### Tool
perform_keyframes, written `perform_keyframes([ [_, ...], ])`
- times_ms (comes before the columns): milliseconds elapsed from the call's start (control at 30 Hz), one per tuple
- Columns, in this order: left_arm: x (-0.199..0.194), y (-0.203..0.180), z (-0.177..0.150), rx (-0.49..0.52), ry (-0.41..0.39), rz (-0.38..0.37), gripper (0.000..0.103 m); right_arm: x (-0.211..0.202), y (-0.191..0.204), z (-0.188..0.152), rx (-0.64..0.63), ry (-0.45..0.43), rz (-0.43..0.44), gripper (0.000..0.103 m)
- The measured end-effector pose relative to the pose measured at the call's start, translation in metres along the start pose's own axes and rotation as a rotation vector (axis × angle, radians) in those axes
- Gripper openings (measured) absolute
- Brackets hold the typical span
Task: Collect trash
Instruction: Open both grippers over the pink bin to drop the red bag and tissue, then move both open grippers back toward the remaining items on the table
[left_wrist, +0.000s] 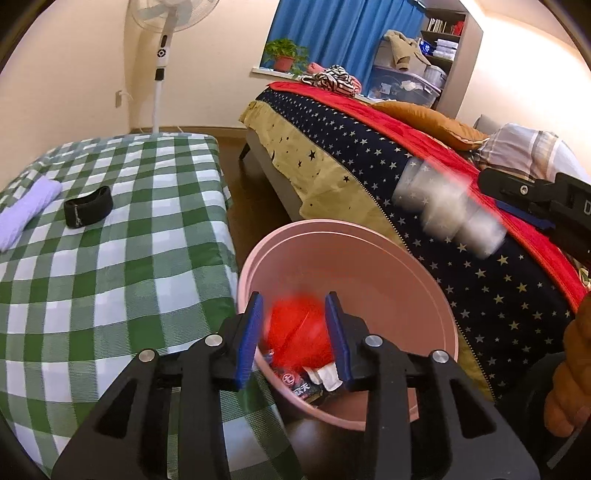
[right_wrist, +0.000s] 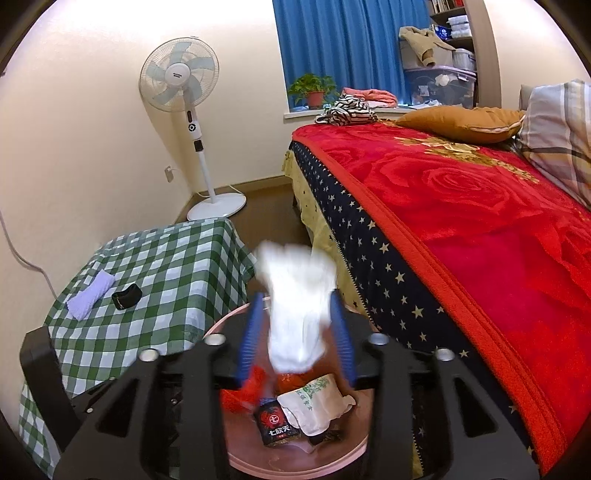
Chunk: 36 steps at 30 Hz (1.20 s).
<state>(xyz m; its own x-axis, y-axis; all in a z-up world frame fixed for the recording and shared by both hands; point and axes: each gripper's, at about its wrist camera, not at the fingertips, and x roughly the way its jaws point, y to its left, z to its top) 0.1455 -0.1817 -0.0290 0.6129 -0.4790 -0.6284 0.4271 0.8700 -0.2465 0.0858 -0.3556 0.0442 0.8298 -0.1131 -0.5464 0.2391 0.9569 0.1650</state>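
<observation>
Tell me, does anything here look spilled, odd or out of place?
Nothing is spilled. Two things are blurred as if falling: a red crumpled wrapper between the left gripper's parted blue fingers, and a white tissue wad between the right gripper's. Both are over the round pink plastic bin, which already holds litter.

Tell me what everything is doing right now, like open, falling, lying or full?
Left gripper: open over the bin.
Red wrapper: blurred, loose between its fingers.
Right gripper: open.
White tissue: blurred, loose between its fingers.
Pink bin: partly filled with trash.
Black band: lying on the checked cloth.
Purple cloth: folded, lying there too.
</observation>
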Motion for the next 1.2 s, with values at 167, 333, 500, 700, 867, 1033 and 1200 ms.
perform_keyframes([
  [167,-0.017,0.004,0.002,-0.001,-0.026,0.003,0.034,-0.003,0.001,0.000,-0.003,-0.005,0.005,0.044],
  [333,-0.035,0.013,0.003,-0.012,-0.057,0.014,0.034,-0.015,0.012,-0.002,-0.040,-0.029,0.014,0.044],
  [500,-0.049,0.022,0.005,-0.026,-0.084,0.031,0.034,-0.020,0.023,-0.004,-0.067,-0.034,0.015,0.044],
  [700,-0.064,0.034,0.003,-0.037,-0.111,0.054,0.032,-0.024,0.032,-0.003,-0.063,-0.044,0.043,0.044],
  [867,-0.074,0.055,0.003,-0.069,-0.135,0.091,0.025,-0.017,0.047,0.001,-0.044,-0.038,0.099,0.044],
  [1033,-0.081,0.081,0.001,-0.110,-0.156,0.145,0.020,-0.002,0.068,0.004,-0.040,-0.026,0.154,0.044],
  [1200,-0.088,0.110,0.000,-0.168,-0.195,0.218,0.017,0.013,0.090,0.005,-0.045,-0.022,0.210,0.044],
])
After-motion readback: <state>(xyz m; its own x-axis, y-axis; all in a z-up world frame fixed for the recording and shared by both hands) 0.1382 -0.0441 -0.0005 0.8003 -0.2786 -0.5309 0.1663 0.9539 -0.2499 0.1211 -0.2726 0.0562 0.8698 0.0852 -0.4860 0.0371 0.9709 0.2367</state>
